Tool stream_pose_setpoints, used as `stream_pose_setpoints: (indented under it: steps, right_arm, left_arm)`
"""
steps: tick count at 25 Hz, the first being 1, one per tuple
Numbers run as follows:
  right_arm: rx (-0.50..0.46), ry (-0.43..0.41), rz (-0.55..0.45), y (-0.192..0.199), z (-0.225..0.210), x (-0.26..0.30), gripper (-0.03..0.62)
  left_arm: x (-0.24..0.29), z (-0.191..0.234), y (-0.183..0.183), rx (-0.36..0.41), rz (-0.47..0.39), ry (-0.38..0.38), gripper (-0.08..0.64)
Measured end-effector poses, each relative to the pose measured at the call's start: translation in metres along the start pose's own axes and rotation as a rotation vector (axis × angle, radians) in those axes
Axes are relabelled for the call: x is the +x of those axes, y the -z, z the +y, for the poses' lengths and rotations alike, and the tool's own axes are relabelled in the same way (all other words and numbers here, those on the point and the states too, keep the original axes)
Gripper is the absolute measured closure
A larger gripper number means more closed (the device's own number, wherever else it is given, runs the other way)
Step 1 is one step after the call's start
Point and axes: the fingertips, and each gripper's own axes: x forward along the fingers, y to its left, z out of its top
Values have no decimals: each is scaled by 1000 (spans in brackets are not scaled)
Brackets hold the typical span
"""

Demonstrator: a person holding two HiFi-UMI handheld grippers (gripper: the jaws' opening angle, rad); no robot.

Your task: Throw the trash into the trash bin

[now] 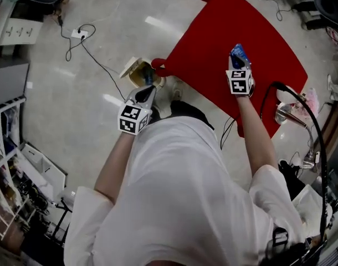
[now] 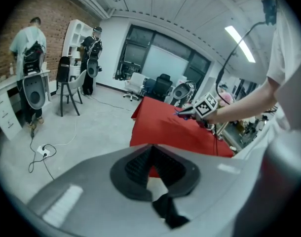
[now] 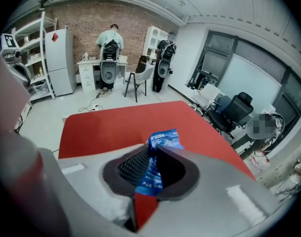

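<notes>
A blue printed wrapper (image 3: 163, 141) is pinched between the pads of my right gripper (image 3: 153, 154), which is shut on it. In the head view that right gripper (image 1: 237, 55) hangs over the middle of the red table (image 1: 269, 49) with the wrapper (image 1: 239, 52) sticking out at its tip. My left gripper (image 1: 147, 87) hangs off the table's near-left corner, right by a small beige bin (image 1: 133, 71) with a raised lid on the floor. The left gripper (image 2: 149, 153) has its jaws together with nothing between them.
A power strip and black cables (image 1: 77, 35) lie on the pale floor beyond the bin. Shelving (image 1: 8, 148) lines the left side. A lamp and clutter (image 1: 285, 112) sit at the table's right. Two people (image 3: 110, 46) stand at a far desk; office chairs (image 3: 234, 110) stand behind the table.
</notes>
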Motion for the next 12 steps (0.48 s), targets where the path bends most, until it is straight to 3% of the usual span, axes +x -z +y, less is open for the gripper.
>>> stream_pose_setpoints:
  steps: [12]
  right_arm:
    - [-150,-225,-102,-96,159,-18,545]
  left_arm:
    - [-67,40,21,-94,-39,-81,555]
